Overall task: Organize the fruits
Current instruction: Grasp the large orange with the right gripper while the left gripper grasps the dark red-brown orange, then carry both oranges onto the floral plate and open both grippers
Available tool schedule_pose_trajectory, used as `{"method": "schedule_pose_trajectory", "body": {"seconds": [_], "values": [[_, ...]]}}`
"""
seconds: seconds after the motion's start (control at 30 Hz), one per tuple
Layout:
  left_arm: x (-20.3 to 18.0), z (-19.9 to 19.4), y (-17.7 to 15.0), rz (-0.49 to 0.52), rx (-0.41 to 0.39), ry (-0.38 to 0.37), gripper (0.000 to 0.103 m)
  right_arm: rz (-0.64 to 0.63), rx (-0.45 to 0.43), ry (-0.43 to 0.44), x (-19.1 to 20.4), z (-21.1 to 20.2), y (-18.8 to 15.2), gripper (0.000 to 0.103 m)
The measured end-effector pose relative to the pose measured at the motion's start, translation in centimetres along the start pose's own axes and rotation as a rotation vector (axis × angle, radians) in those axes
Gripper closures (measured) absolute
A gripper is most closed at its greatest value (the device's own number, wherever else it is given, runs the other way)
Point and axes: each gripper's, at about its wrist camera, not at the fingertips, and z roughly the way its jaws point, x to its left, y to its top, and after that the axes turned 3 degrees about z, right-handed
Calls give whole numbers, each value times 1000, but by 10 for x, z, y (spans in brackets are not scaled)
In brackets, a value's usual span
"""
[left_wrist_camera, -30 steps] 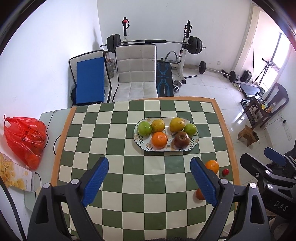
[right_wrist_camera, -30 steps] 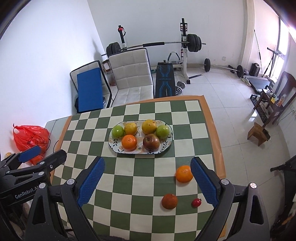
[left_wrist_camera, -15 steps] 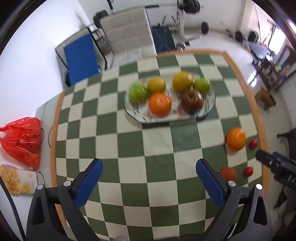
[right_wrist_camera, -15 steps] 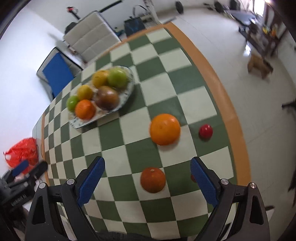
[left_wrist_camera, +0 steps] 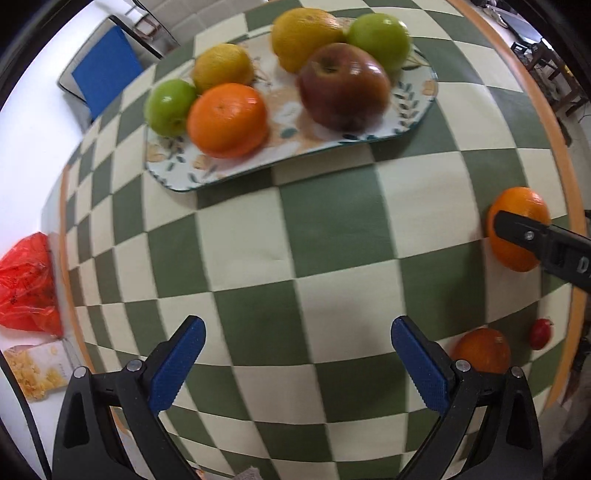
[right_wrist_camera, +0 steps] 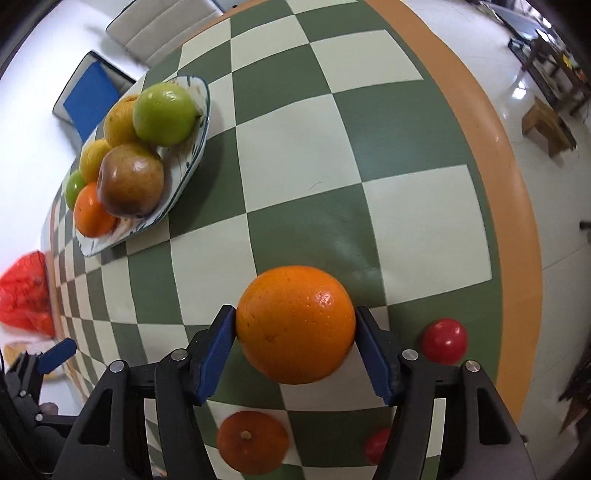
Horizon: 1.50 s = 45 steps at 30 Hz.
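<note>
We see the right gripper low over the checked table, pads touching both sides of the orange, left gripper wide open over bare squares, plate of fruit beyond, a small red fruit half hidden by a finger.

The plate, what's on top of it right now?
On the plate: two green apples, two yellow citrus, an orange and a red apple. The plate under them is hidden.
</note>
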Motion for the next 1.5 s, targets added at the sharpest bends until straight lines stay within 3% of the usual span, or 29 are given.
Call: {"method": "schedule_pose_trajectory", "body": {"seconds": [0.1, 0.23, 0.47, 0.57, 0.63, 0.7, 0.73, 0.93, 1.07, 1.23, 1.5], "values": [[-9, -6, -3, -14, 13, -110, 0, 36, 6, 4, -20, -5, -5, 36], [-37, 2, -7, -10, 93, -286, 0, 103, 24, 15, -53, -10, -17, 36], [-91, 31, -13, 117, 173, -337, 1, 199, 32, 83, -83, -11, -26, 36], [-100, 36, -16, 143, 172, -344, 18, 202, 29, 77, -81, -11, -26, 36], [-104, 38, -19, 159, 175, -352, 42, 201, 27, 68, -81, -12, -28, 36], [-105, 38, -21, 167, 174, -366, 51, 215, 33, 80, -84, -13, -27, 36], [-103, 36, -22, 170, 167, -348, 51, 230, 44, 102, -84, -12, -27, 36], [-47, 24, -26, 94, 106, -293, 51, 184, 71, 144, -47, -5, -35, 36], [12, 26, -35, -19, 93, -263, 51, 101, 108, 183, 2, 10, -41, 36], [63, 42, -50, -176, 113, -268, 51, -7, 142, 162, 55, 32, -53, 36], [79, 59, -64, -258, 124, -294, 51, -110, 112, 55, 86, 29, -62, 35]]}}
